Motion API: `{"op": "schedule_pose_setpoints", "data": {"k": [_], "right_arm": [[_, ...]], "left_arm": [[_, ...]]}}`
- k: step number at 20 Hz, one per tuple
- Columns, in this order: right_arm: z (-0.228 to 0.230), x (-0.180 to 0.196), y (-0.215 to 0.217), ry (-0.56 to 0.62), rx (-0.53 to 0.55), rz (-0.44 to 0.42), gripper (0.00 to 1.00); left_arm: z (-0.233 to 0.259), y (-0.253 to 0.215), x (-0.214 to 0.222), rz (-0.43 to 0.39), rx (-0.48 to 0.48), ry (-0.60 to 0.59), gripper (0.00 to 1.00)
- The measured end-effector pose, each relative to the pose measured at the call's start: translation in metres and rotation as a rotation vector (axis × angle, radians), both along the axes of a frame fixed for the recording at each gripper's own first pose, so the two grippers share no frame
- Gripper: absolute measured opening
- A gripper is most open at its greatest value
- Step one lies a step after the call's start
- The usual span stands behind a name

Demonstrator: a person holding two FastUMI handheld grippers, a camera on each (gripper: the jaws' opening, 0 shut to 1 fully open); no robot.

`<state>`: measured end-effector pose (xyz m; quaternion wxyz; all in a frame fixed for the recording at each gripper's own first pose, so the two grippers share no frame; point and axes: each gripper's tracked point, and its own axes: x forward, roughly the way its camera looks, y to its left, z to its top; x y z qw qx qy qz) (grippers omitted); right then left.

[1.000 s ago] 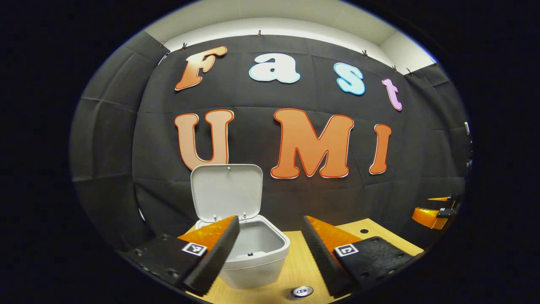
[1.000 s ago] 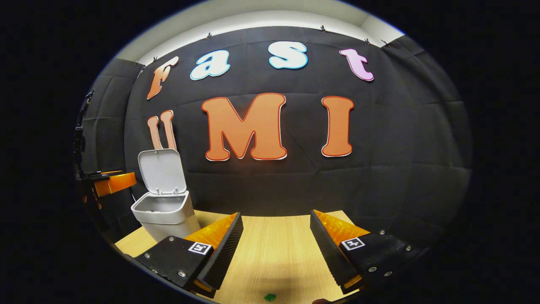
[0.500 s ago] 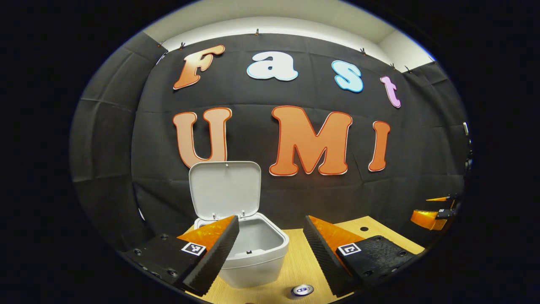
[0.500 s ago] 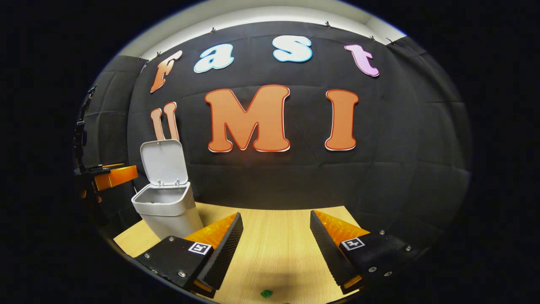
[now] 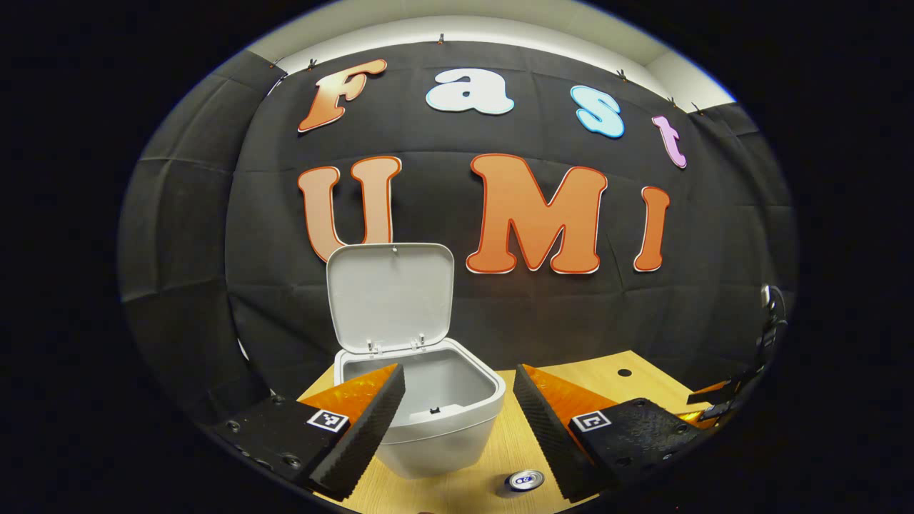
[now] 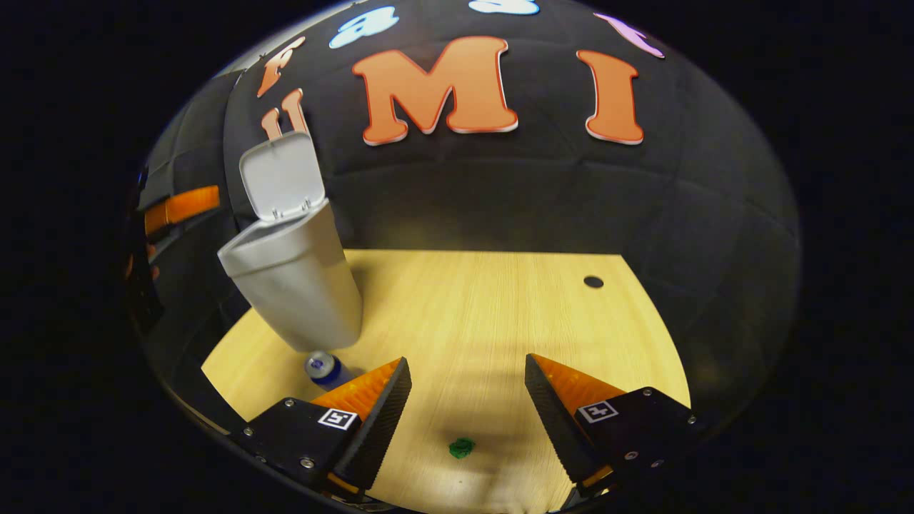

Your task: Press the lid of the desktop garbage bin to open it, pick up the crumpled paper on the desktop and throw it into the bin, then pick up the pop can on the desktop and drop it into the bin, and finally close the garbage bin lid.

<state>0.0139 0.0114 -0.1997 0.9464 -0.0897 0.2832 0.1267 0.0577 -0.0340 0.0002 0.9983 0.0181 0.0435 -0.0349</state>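
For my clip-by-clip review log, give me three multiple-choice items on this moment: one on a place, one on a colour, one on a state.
1. Where does the pop can stand?
A. On the table beside the bin's base
B. Inside the bin
C. Between the right hand-held gripper's fingers

2. What colour is the crumpled paper?
A. White
B. Green
C. Red

3. How is the bin lid?
A. Shut flat
B. Swung up, open
C. Lying off on the table

Key:
1 A: in the right gripper view the can stands upright on the wooden table next to the garbage bin.
2 B: a small green wad lies on the table ahead of the open right hand-held gripper.
3 B: in the left gripper view the lid stands up behind the bin's open mouth.
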Motion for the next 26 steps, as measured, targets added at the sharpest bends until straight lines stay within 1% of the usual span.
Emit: {"op": "schedule_pose_setpoints", "data": {"k": [3, 5, 7, 10, 15, 17, 18, 19, 20, 21, 22, 26], "right_arm": [[-0.063, -0.009, -0.012, 0.159, -0.053, -0.017, 0.96], [-0.091, -0.018, -0.016, 0.239, -0.069, -0.022, 0.97], [-0.105, -0.025, -0.026, 0.282, -0.108, -0.031, 0.97], [-0.13, -0.029, -0.026, 0.36, -0.148, -0.022, 0.97], [-0.144, -0.035, -0.02, 0.42, -0.179, -0.006, 0.97], [-0.149, -0.037, -0.02, 0.463, -0.187, -0.006, 0.93], [-0.15, -0.038, -0.018, 0.485, -0.179, -0.008, 0.82], [-0.15, -0.035, -0.02, 0.486, -0.191, -0.019, 0.76], [-0.149, -0.032, -0.021, 0.481, -0.206, -0.02, 0.64], [-0.149, -0.03, -0.019, 0.492, -0.21, -0.013, 0.58], [-0.149, -0.03, -0.017, 0.512, -0.213, -0.003, 0.44], [-0.138, -0.016, -0.012, 0.538, -0.257, 0.024, 0.34]], "left_arm": [[-0.011, 0.006, 0.003, 0.006, 0.002, 0.027, 0.97], [-0.019, 0.015, 0.005, 0.024, 0.013, 0.046, 0.97], [-0.026, 0.021, 0.007, 0.035, 0.024, 0.066, 0.97], [-0.033, 0.028, 0.01, 0.043, 0.026, 0.086, 0.97], [-0.039, 0.039, 0.016, 0.055, 0.034, 0.104, 0.97], [-0.041, 0.045, 0.018, 0.066, 0.032, 0.107, 0.98], [-0.042, 0.047, 0.019, 0.069, 0.03, 0.11, 0.98], [-0.043, 0.049, 0.02, 0.071, 0.03, 0.113, 0.98], [-0.043, 0.051, 0.021, 0.073, 0.031, 0.116, 0.97], [-0.044, 0.051, 0.021, 0.073, 0.032, 0.115, 0.97], [-0.043, 0.05, 0.022, 0.072, 0.034, 0.114, 0.98], [-0.044, 0.05, 0.024, 0.07, 0.038, 0.117, 0.97]]}}
